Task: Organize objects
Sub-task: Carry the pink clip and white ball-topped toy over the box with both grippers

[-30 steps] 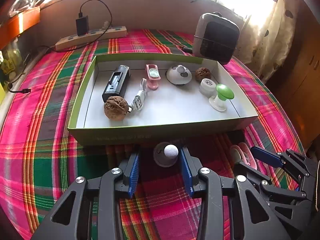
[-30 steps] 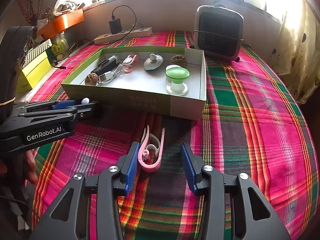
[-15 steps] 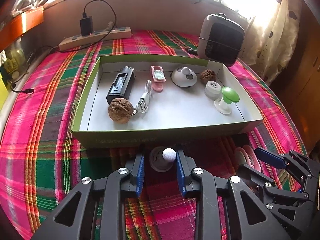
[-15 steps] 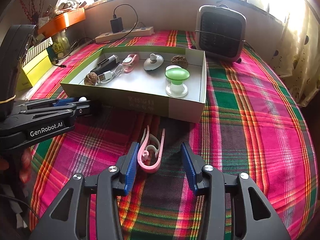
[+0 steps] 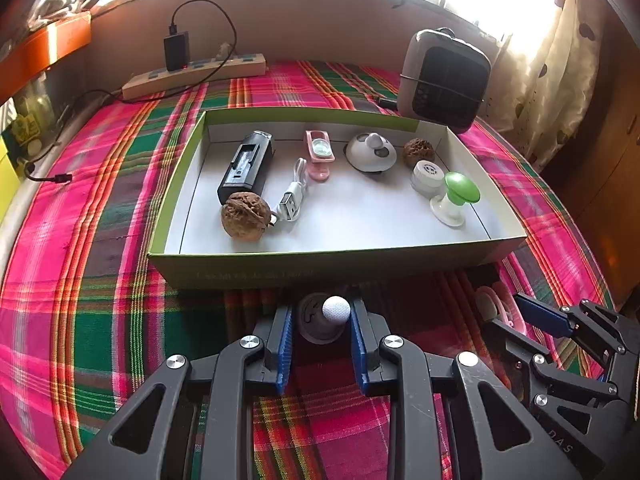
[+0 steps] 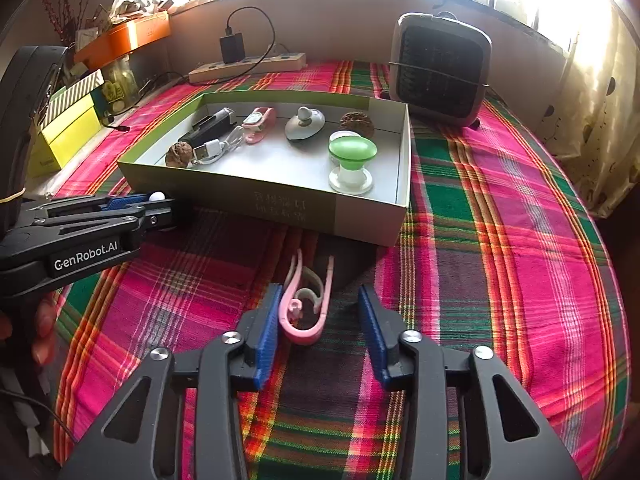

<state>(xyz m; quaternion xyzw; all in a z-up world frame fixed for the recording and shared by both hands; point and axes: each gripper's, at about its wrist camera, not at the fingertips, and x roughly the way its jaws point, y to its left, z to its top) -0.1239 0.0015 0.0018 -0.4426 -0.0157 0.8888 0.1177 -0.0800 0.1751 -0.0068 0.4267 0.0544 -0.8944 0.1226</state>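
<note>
Left gripper (image 5: 320, 318) sits low on the plaid cloth (image 5: 100, 320) just in front of the box's near wall, its blue pads closed in on a small grey disc with a white ball top (image 5: 326, 316); the pads look to be touching it, so I judge it pinched but not yet lifted. Beyond it, the shallow green-rimmed box (image 5: 336, 268) already holds 8 items, from left to right: a black device (image 5: 246, 166), a walnut (image 5: 245, 216), a white USB cable (image 5: 292, 200), a pink case (image 5: 319, 154), a grey dome (image 5: 371, 152), a second walnut (image 5: 418, 152), a white jar (image 5: 427, 174) and a green-topped stand (image 5: 456, 198). Right gripper (image 6: 318, 324) is spread wide around a pink clip (image 6: 306, 300), which lies on the cloth between the pads, touching neither as far as I can see. So most of the sorting looks done, with 2 pieces left outside.
</note>
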